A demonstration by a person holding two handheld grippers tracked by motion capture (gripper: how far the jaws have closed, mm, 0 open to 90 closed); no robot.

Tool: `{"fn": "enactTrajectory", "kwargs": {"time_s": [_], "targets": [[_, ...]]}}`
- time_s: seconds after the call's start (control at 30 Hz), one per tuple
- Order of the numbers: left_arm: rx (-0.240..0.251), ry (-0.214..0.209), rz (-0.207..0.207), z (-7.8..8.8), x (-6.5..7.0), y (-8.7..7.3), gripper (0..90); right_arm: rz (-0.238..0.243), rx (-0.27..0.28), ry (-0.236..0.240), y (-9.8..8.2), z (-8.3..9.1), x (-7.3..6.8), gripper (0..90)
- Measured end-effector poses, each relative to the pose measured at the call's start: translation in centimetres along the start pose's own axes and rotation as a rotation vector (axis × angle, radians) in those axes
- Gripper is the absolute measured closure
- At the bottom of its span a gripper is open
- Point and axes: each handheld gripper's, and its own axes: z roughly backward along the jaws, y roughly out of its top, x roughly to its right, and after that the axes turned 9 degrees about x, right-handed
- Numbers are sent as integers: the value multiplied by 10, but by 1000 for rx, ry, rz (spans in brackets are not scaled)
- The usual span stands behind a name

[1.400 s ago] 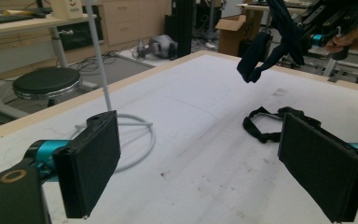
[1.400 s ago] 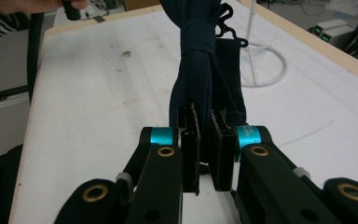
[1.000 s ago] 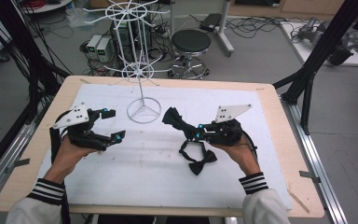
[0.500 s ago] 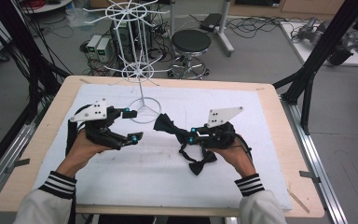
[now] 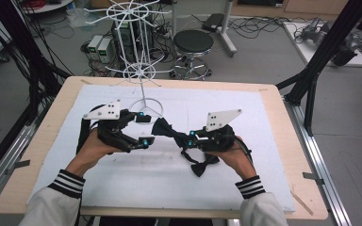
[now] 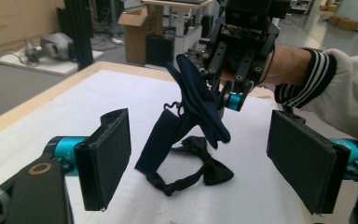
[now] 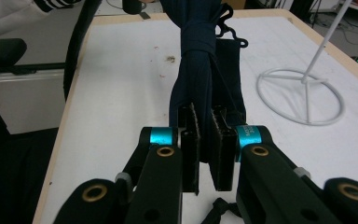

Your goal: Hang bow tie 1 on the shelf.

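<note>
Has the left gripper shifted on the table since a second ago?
Yes. In the high view the left gripper has moved right, closer to the white rack's ring base and the navy bow tie; its jaws closed slightly, nothing between them.

The bow tie (image 6: 198, 100) held up between the hands is dark navy; the second bow tie (image 6: 205, 169) lying on the cloth is black. The left tongs (image 5: 143, 129) and the right tongs (image 7: 206, 144) are black with turquoise rings and brass-coloured rivets, each topped by a pale grey plate with black dots. The cloth (image 5: 273, 155) is white over a light wooden tabletop (image 5: 42, 141). The wire stand (image 5: 141, 70) is white. The sleeves (image 5: 66, 186) are white with black-and-white striped cuffs.
</note>
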Motion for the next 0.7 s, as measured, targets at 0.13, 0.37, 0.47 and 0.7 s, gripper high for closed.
{"fn": "enactTrajectory", "kwargs": {"time_s": [0.13, 0.37, 0.47, 0.7], "targets": [[-22, -48, 14, -9, 1, 1, 229, 10, -8, 8, 0, -2, -2, 848], [-44, -75, 23, -15, 0, 1, 370, 39, -11, 8, 2, -3, -5, 847], [-36, -74, 34, -14, 0, 1, 438, 46, -8, 8, 2, -3, -6, 847], [-41, -72, 63, -13, -1, 2, 579, 55, -20, -3, 2, -4, -6, 846]]}}
